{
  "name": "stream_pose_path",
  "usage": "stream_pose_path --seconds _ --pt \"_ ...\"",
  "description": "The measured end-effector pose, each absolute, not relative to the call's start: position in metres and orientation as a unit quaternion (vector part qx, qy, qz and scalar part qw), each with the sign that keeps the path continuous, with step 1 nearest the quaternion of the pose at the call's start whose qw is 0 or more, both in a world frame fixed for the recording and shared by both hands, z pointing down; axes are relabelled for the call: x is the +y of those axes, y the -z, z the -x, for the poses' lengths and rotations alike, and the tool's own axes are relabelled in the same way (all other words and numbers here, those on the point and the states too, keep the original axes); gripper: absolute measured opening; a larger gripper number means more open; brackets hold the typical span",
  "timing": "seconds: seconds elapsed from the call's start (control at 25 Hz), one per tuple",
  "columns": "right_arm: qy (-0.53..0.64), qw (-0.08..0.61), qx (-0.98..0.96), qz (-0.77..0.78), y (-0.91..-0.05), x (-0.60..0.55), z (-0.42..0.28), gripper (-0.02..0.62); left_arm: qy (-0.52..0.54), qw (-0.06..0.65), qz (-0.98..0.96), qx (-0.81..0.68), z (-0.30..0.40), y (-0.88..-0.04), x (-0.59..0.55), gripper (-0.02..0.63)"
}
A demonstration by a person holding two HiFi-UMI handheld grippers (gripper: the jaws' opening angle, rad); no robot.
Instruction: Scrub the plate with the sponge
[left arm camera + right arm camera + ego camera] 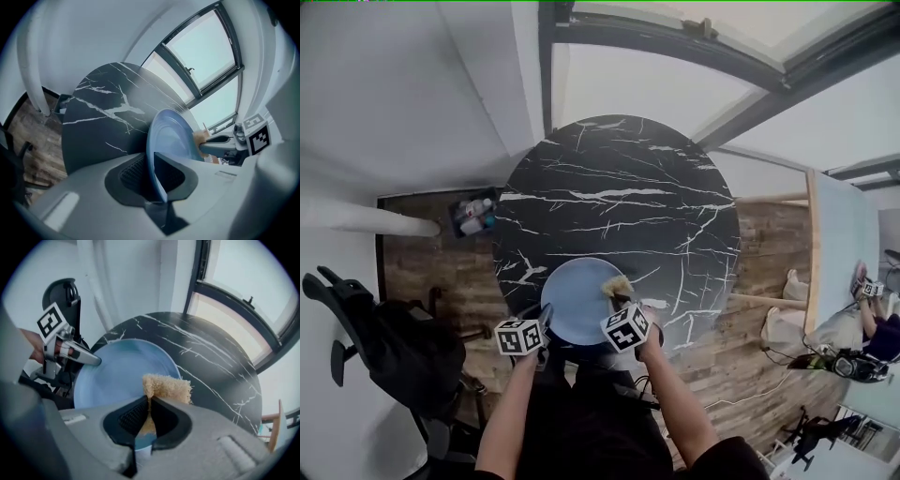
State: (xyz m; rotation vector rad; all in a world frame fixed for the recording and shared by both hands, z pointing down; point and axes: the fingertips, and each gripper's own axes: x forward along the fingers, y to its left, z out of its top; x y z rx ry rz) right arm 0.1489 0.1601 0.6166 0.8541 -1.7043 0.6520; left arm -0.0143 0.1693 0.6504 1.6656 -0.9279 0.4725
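The right gripper (149,401) is pinching the sponge (168,387). Its jaws are sitting narrow on the sponge's lower part, and the ragged top is sticking out past the fingertips. The sponge is resting over the right rim of the plate (117,371), just where the blue is meeting the table (211,357).

The left gripper (151,161) is clamping the plate's near-left rim with its jaws narrow, and the rim is running edge-on between the pads. The two grippers are working close together, with the width of the plate lying between them.

The plate is lying at the near edge of the round table, right in front of the person. Most of the black marble top is stretching away beyond the plate's far rim and out to both sides.

Off the table's left edge, a box (475,214) is sitting on the floor (769,281). A chair (394,347) is standing near the person's left arm, well apart from the plate. To the right, wood floor is running alongside the table's edge.
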Motion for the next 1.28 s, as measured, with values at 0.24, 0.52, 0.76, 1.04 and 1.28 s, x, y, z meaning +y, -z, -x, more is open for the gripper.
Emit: stream_pose_path --seconds 0.24,0.52,0.76,1.04,1.28 --pt "-0.251 0.402 -0.774 -0.42 -0.534 0.14 -0.139 0.021 -0.208 0.553 -0.715 -0.374 0.01 -0.637 0.175 0.109" --pt "-0.195 0.259 -0.818 -0.474 -0.431 0.129 -0.126 0.023 -0.197 0.507 -0.746 -0.383 0.023 -0.58 0.163 0.111" --pt "-0.122 0.135 -0.829 -0.529 -0.325 0.127 -0.117 0.023 -0.125 0.385 -0.835 -0.373 0.003 -0.46 0.136 0.029" --pt "-0.086 0.074 -0.832 -0.543 -0.274 0.136 -0.108 0.023 -0.059 0.255 -0.886 -0.382 -0.021 -0.358 0.121 0.002" --pt "-0.081 0.098 -0.835 -0.535 -0.287 0.139 -0.107 0.02 -0.026 0.223 -0.895 -0.385 -0.026 -0.335 0.119 0.001"
